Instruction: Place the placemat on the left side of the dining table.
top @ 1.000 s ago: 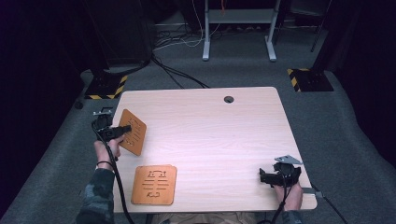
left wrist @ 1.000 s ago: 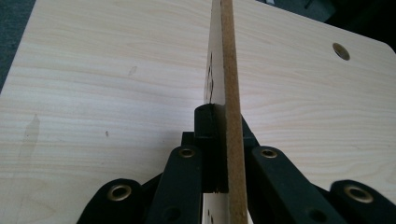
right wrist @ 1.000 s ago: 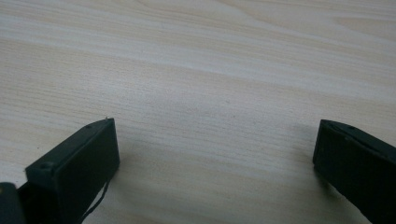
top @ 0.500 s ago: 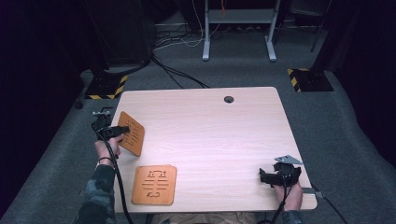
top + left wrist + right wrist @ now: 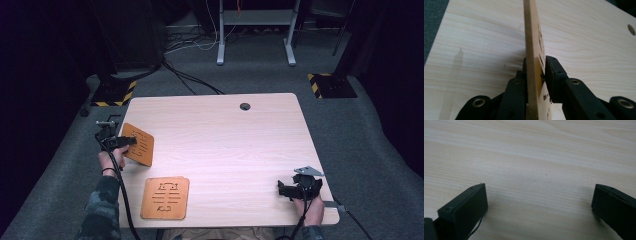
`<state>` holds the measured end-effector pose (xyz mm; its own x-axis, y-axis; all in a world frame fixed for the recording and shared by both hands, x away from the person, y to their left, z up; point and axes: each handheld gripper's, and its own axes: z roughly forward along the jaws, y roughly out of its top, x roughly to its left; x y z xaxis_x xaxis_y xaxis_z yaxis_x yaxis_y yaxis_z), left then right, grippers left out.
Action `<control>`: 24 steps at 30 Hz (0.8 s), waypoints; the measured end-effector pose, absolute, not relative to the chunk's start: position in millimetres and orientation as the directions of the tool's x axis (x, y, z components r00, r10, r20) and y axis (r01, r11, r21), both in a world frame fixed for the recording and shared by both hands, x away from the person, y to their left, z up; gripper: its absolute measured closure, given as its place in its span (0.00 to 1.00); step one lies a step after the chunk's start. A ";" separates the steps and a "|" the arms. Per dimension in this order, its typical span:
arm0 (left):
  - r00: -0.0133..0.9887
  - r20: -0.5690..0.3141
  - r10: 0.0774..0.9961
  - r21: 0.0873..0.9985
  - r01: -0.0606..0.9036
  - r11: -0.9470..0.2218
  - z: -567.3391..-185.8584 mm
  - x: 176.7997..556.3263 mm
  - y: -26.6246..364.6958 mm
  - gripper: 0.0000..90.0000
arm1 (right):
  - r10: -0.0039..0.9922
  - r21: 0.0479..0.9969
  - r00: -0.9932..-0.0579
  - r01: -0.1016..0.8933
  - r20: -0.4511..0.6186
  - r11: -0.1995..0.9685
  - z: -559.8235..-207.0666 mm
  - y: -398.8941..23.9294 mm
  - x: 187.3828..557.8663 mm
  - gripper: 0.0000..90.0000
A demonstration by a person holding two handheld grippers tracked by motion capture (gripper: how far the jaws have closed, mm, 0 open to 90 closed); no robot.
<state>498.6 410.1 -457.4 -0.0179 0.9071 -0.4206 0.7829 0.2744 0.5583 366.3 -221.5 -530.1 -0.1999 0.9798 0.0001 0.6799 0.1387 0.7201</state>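
1. Dark carpet and black curtains surround the pale wooden table (image 5: 225,145), which has a small cable hole near its far edge.
2. At the left edge of the table, the left gripper (image 5: 129,140) holds a thin brown board with cut-out slots (image 5: 138,145). In the left gripper view this held board (image 5: 532,50) stands on its edge between the jaws and runs straight away from the camera, so its long axis follows the direction of the gripper.
3. The jaws have just been opening a little. The left jaw lies against the board, while a narrow gap shows at the right jaw, so the grip looks loose to me, perhaps the start of a release.
4. The board is tilted, with its lower edge at or very close to the table top; I cannot tell if it touches.
5. A second brown board (image 5: 165,197) lies flat near the front edge, to the near right of the held one and apart from it.
6. The right gripper (image 5: 286,190) rests at the near right corner with its jaws wide apart and nothing between them (image 5: 536,200). It is well apart from both boards, so the left hand is the nearer one.
7. To the right of the held board the table is free, with much room for laying it down.
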 end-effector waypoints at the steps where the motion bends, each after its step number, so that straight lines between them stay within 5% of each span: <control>1: -0.009 -0.412 0.911 0.561 0.785 0.262 -457.9 499.2 410.9 0.85 | 0.980 0.720 -0.200 0.680 0.000 0.138 -530.1 -221.5 366.2 0.00; 24: 0.068 -0.292 0.954 0.501 0.860 0.092 -459.2 510.1 415.8 0.62 | 0.980 0.720 -0.200 0.680 0.000 0.139 -530.0 -221.5 366.2 0.00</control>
